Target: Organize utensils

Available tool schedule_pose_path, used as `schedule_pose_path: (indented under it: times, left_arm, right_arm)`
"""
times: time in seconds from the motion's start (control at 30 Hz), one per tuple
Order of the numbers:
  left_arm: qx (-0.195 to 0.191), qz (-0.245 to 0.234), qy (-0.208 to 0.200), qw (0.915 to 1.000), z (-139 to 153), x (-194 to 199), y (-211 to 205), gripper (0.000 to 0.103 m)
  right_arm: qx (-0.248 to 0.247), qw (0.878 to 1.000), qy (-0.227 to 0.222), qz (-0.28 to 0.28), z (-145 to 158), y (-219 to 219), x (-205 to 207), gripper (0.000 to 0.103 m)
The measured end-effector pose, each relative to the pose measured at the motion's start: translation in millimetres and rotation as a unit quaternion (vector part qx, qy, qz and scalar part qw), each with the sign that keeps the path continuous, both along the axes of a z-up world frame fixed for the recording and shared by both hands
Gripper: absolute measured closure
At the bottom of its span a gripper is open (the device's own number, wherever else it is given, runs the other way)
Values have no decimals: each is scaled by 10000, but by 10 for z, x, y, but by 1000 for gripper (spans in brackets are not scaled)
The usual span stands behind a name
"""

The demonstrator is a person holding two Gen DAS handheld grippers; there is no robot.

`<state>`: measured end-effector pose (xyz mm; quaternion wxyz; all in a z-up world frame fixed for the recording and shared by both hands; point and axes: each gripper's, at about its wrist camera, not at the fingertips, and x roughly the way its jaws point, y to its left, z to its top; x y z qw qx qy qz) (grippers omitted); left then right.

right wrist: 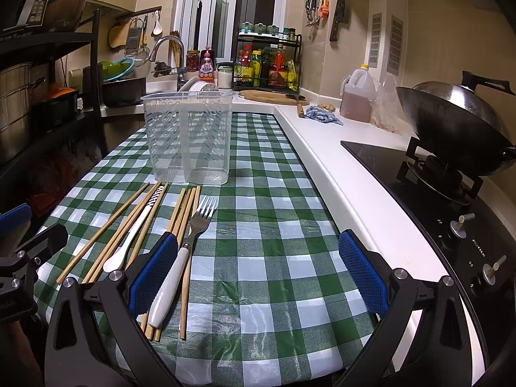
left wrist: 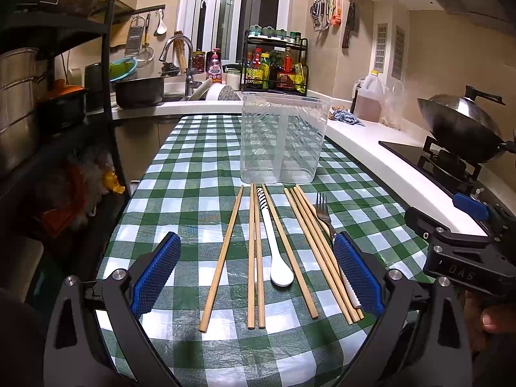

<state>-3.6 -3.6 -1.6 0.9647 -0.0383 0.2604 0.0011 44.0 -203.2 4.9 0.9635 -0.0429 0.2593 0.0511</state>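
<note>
Several wooden chopsticks (left wrist: pixel 254 258) lie side by side on the green checked tablecloth (left wrist: pixel 193 167). Among them rests a white spoon (left wrist: pixel 277 264), and a white-handled fork (right wrist: pixel 175 266) lies at the right end of the row. Behind them stands a clear two-compartment utensil holder (left wrist: pixel 282 142), upright and with nothing inside. My left gripper (left wrist: pixel 256 274) is open above the near ends of the chopsticks and spoon. My right gripper (right wrist: pixel 258 272) is open too, its left finger (right wrist: pixel 151 274) beside the fork handle, with bare cloth between its fingers. The holder (right wrist: pixel 188 137) shows left of centre in the right wrist view.
A white counter (right wrist: pixel 322 148) runs along the table's right side, with a black hob and wok (right wrist: pixel 451 129). An oil jug (right wrist: pixel 356 95), blue rag (right wrist: pixel 322 114) and spice rack (right wrist: pixel 267 61) stand further back. A sink with a tap (left wrist: pixel 175 64) and dark shelving (left wrist: pixel 48 96) are on the left.
</note>
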Motion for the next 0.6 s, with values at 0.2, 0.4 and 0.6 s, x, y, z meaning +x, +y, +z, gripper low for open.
schedule_pose_path:
  times: [0.2,0.4,0.6]
  left_arm:
    - [-23,-1,-5,10000,5,-7,-8,10]
    - [-79,-1,119,9999,-29,21,27,15]
    - [-269,254,746,9965,-216,154,217,52]
  right_arm:
    - [-40,9999,-113,-3,25,39,-25,13]
    - [112,9999,56,101,-20,28,4,29]
    - [655,9921,878,613,-221,89,153,61]
